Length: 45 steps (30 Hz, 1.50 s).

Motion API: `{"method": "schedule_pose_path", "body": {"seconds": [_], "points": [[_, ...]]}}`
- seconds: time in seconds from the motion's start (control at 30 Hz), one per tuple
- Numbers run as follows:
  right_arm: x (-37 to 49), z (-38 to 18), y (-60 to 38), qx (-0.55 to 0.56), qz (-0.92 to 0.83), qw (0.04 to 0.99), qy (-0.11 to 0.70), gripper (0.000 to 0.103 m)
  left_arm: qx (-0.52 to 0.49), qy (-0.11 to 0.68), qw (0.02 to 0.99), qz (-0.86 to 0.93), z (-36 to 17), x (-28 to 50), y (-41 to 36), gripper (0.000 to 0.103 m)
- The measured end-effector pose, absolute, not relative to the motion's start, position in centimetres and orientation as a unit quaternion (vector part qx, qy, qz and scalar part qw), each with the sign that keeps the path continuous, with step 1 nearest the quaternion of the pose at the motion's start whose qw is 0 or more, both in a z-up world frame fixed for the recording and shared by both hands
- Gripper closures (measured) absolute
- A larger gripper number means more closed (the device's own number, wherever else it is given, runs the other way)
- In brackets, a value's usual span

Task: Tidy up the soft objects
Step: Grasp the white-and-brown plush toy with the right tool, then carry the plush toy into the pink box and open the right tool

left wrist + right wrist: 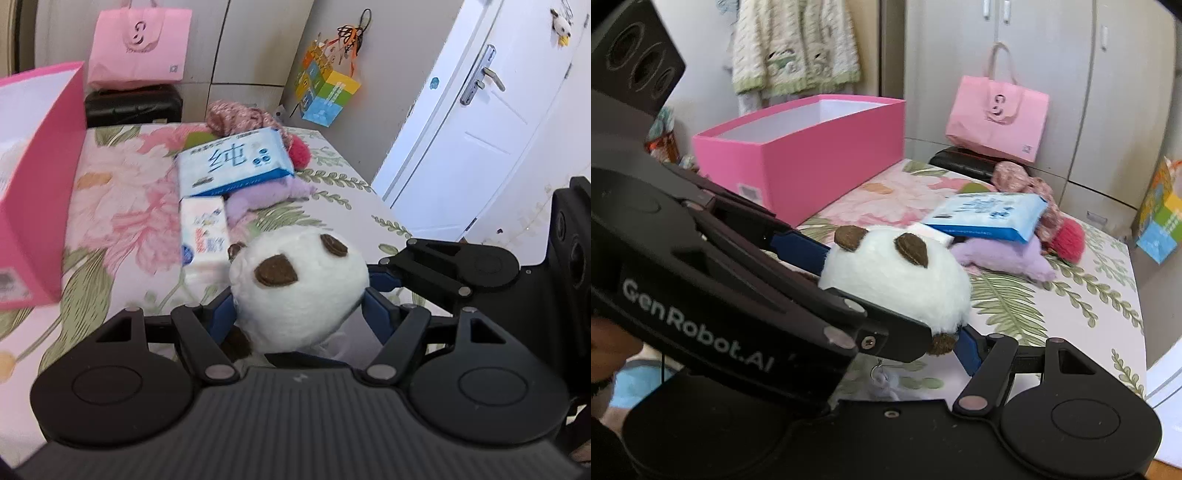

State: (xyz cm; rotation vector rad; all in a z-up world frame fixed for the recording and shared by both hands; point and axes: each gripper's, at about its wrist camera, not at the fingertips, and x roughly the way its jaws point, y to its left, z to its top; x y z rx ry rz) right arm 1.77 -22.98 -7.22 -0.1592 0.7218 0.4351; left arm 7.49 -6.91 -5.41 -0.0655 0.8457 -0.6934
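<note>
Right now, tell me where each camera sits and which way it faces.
Left wrist: rides the left tongs, looking down over the floral bed toward the white door; its tongs clamp the white plush panda head, and the right tongs intrude at right.
Right wrist: rides the right tongs, looking across the bed toward the open pink cardboard box and grey wardrobe; the left tongs cross its view.
Shared: panda head, blue tissue pack, pink paper bag.

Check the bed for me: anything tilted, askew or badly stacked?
Yes. The blue tissue pack sits tilted, propped on the purple plush and the knitted items behind it rather than flat on the bed. The white plush is gripped by both claws at once.
</note>
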Motion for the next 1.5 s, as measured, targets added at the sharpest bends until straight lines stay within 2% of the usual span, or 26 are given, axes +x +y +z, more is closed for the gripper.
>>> {"method": "schedule_pose_path", "body": {"seconds": [0.23,0.57,0.83,1.07,1.27,1.5], "points": [[1.4,-6.1,-18.7,-0.116,0.25,0.884,0.377,0.03,-0.051,0.436,0.845,-0.305,-5.0,6.4,-2.6,0.032],[1.3,-4.2,-11.8,-0.11,0.346,0.846,0.392,0.03,-0.066,0.479,0.843,-0.234,-3.0,4.4,5.2,0.032],[2.6,-1.3,-8.0,-0.075,0.403,0.824,0.39,0.03,-0.086,0.483,0.85,-0.192,0.0,4.8,10.1,0.032],[6.7,1.4,-6.5,-0.035,0.413,0.826,0.382,0.03,-0.087,0.439,0.877,-0.176,3.5,7.5,11.9,0.032],[10.9,3.9,-6.0,-0.025,0.415,0.842,0.343,0.03,-0.076,0.39,0.902,-0.169,6.3,11.1,12.5,0.032],[17.6,4.3,-5.1,-0.008,0.403,0.854,0.33,0.03,-0.089,0.358,0.918,-0.149,6.3,17.2,13.4,0.032]]}}
